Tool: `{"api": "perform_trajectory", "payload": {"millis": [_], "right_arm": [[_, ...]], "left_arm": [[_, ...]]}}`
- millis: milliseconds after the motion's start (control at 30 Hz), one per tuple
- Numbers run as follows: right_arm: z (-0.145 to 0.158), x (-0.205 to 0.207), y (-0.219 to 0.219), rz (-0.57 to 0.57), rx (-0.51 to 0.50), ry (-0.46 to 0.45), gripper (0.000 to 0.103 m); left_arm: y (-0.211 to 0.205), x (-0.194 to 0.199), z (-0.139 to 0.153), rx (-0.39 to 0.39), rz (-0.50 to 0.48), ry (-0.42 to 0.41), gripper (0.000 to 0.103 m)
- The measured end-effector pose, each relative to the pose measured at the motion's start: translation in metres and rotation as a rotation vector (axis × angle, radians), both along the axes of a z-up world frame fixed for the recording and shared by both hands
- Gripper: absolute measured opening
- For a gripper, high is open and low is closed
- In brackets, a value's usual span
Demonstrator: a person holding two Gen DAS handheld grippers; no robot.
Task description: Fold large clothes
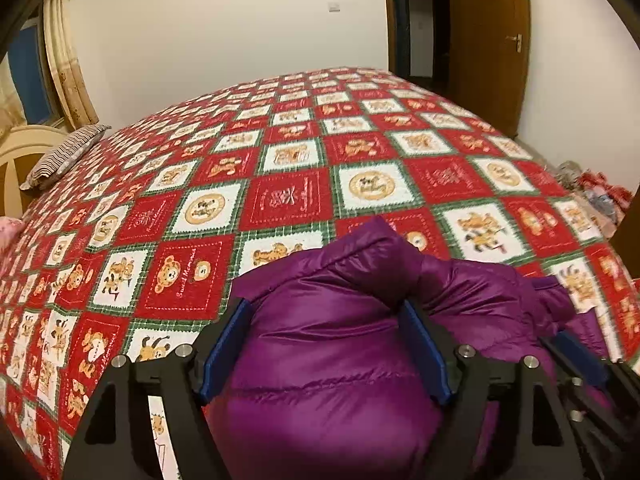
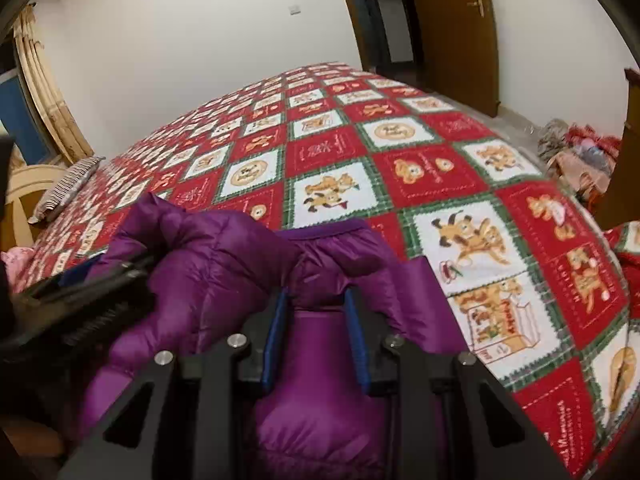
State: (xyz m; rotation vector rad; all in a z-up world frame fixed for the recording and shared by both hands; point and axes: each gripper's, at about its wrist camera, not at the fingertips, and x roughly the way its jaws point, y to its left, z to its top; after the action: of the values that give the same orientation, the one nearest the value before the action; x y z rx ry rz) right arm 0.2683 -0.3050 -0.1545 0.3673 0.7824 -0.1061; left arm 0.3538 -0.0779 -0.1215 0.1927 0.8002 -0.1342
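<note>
bedspread (image 1: 188, 276) — "Sweet Memories", red square

Purple jacket (image 1: 320, 360) bottom cut off.

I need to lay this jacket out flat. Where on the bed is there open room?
The bedspread lies bare from the purple jacket up to the far edge, and rightward to the bed's side. It is crowded at the near edge, where both grippers hold the jacket, and by the striped pillow at the left.

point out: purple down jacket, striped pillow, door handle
purple down jacket (image 1: 320, 360), left wrist view, quilted panel between the fingers
striped pillow (image 1: 64, 156), left wrist view, middle of its top face
door handle (image 2: 478, 4), right wrist view, lever on the wooden door
</note>
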Motion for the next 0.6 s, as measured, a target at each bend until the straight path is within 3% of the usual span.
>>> {"api": "perform_trajectory", "payload": {"millis": [300,433,600], "right_arm": [[0.005,-0.003,-0.004,-0.007,0.021,0.011,0.033],[0.017,-0.029,-0.006,-0.028,-0.05,0.0,0.033],[0.0,-0.034,-0.005,-0.011,-0.073,-0.008,0.033]], "left_arm": [[-0.003,0.009,-0.015,0.031,0.005,0.02,0.08],[-0.004,0.008,-0.015,0.035,0.005,0.018,0.08],[-0.006,0.007,-0.015,0.045,0.001,0.013,0.08]]}}
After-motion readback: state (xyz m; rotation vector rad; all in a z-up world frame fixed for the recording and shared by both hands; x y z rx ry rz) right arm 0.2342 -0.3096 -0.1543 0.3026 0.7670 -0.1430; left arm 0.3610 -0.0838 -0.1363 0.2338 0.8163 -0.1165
